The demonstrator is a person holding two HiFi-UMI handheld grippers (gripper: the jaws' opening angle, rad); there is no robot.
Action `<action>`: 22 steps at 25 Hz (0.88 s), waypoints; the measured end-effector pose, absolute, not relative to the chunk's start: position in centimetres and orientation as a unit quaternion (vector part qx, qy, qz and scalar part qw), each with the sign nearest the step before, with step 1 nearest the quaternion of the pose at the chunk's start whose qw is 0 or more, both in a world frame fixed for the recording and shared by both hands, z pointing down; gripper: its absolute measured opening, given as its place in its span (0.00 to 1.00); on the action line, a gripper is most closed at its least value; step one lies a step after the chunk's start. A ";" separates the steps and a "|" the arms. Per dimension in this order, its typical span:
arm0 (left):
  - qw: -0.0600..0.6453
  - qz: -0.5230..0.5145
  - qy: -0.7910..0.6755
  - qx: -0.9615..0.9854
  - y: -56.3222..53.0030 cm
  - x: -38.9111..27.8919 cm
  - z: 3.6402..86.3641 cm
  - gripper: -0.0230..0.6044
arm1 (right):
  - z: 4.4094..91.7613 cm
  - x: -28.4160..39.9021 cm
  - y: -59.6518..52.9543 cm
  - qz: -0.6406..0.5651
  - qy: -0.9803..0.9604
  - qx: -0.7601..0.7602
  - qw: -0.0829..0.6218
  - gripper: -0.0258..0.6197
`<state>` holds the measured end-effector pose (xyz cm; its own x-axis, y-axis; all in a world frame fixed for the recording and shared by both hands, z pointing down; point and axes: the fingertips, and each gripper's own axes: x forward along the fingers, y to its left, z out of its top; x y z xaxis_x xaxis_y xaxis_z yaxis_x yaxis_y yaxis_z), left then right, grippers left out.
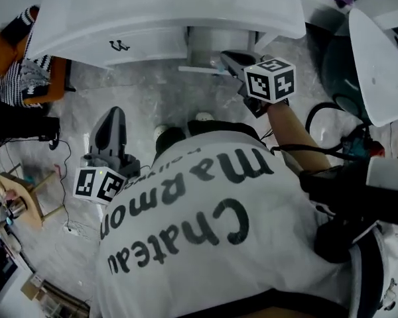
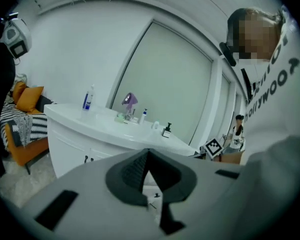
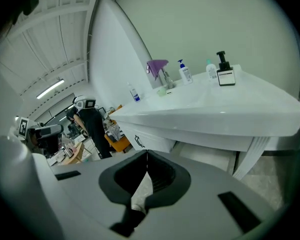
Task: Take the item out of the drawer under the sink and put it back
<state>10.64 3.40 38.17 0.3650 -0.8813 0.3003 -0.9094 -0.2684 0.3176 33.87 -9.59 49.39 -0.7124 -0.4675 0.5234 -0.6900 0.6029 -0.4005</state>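
Observation:
The white sink cabinet (image 1: 166, 12) fills the top of the head view. Its drawer front carries a black handle (image 1: 119, 45), and the handle (image 3: 138, 141) shows again in the right gripper view. Under the basin is a grey recess (image 1: 215, 42) with a thin white edge (image 1: 202, 69) sticking out below it. My right gripper (image 1: 227, 59) is held just in front of that recess, shut with nothing in it (image 3: 147, 154). Lower left, my left gripper (image 1: 114, 114) hangs over the floor away from the cabinet, also shut and empty (image 2: 149, 151). No item from the drawer is visible.
Soap bottles (image 3: 222, 71) and a purple item (image 3: 157, 66) stand on the sink top. An orange and striped seat (image 1: 33, 85) is to the left, a wooden stool (image 1: 26, 197) lower left, a white fixture (image 1: 378, 58) and cables (image 1: 318, 118) to the right. Another person (image 3: 92, 129) stands behind.

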 end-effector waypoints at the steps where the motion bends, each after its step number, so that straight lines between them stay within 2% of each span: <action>1: 0.222 0.032 -0.568 0.792 3.6 10.4 38.4 0.05 | 49.9 34.0 -9.7 0.301 -0.873 0.333 0.190 0.05; 7: 0.229 0.037 -0.590 0.774 3.2 8.9 41.0 0.05 | 53.0 35.1 -10.4 0.318 -0.856 0.353 0.203 0.05; 16: 0.259 0.027 -0.592 0.762 3.0 9.1 43.2 0.05 | 55.8 37.0 -11.5 0.317 -0.846 0.388 0.183 0.06; 22: 0.277 0.039 -0.581 0.765 1.8 10.7 44.8 0.05 | 58.5 38.6 -11.7 0.232 -0.858 0.367 0.272 0.06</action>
<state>10.75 1.80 44.80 0.3226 -0.8661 0.3818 -0.9097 -0.1723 0.3778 38.63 -11.74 58.49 -0.5818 -0.5043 0.6381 -0.7574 0.6218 -0.1991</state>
